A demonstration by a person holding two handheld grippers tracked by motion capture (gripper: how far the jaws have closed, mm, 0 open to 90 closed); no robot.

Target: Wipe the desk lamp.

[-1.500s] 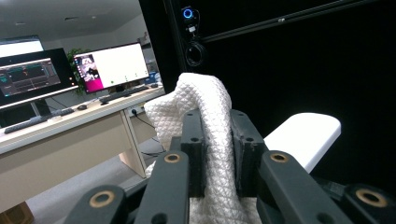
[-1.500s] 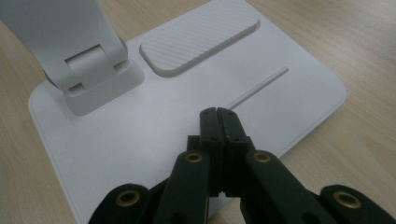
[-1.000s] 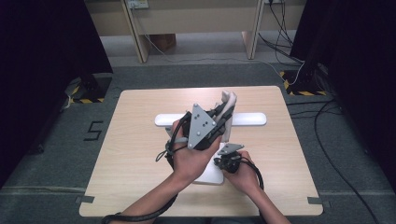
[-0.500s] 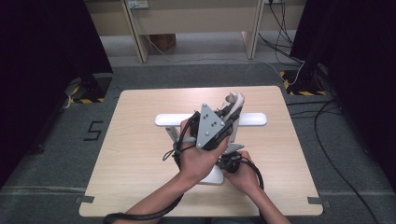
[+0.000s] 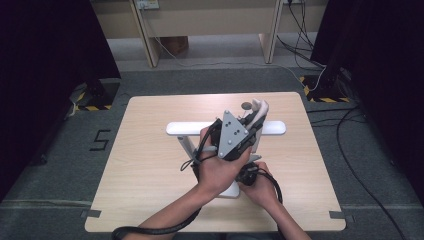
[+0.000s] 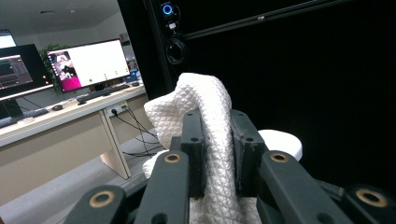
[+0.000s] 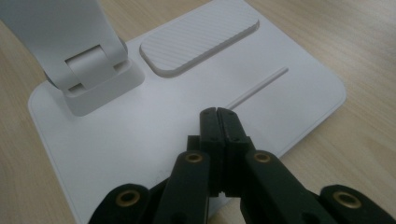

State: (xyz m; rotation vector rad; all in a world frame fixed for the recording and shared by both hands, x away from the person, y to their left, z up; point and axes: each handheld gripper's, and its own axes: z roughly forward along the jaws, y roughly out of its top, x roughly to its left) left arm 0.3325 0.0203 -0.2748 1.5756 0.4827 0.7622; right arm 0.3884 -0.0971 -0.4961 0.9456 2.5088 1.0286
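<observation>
The left gripper (image 6: 212, 154) pinches a white quilted cloth (image 6: 205, 100), probably to wipe the lamp's bar (image 5: 272, 128), while the right gripper (image 7: 218, 122), pressed together, steadies its base (image 7: 140, 140).

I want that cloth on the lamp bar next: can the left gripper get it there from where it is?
Probably yes: the left gripper, shut on the white cloth, hangs over the lamp bar with nothing between.

We observed a light wooden table (image 5: 150, 190) on grey carpet (image 5: 60, 165), black curtains (image 5: 45, 60) at both sides, a beige desk (image 6: 51, 135) bearing lit monitors (image 6: 88, 63), and floor cables (image 5: 365, 170).
</observation>
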